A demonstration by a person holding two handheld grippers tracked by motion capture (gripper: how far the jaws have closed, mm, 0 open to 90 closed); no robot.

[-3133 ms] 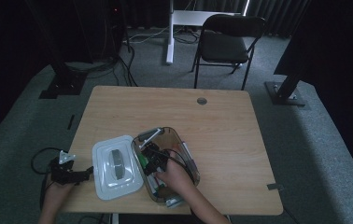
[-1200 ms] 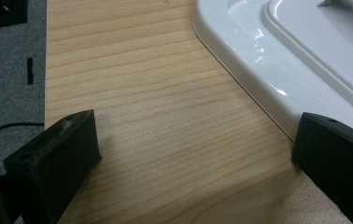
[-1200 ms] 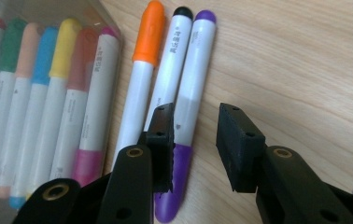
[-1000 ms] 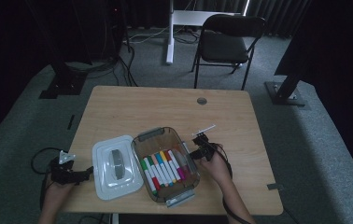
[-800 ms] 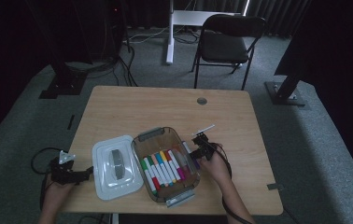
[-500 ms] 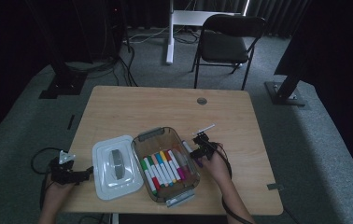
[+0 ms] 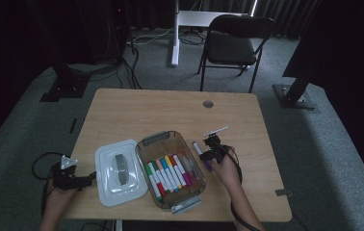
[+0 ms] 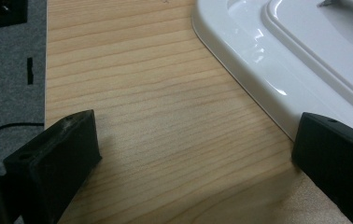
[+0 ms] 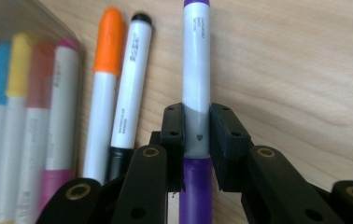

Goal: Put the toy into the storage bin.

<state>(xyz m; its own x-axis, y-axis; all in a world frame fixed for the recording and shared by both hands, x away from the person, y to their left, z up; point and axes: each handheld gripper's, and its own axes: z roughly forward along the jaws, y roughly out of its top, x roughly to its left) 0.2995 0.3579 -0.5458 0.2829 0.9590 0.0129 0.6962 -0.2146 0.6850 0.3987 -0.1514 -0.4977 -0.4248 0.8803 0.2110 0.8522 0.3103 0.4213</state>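
My right gripper [image 9: 196, 133] has just closed its jaws onto the purple marker [image 9: 196, 88], which lies on the table [image 7: 136, 115] beside the clear bin [image 7: 189, 195]; its far tip is cut off. My left gripper [image 8: 193, 154] is spread over bare wood beside the white lid [image 8: 305, 60], itself only partly visible.

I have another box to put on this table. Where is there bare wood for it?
The far half of the table, beyond the white lid and marker bin, is bare except for a small grommet. The near middle is crowded.
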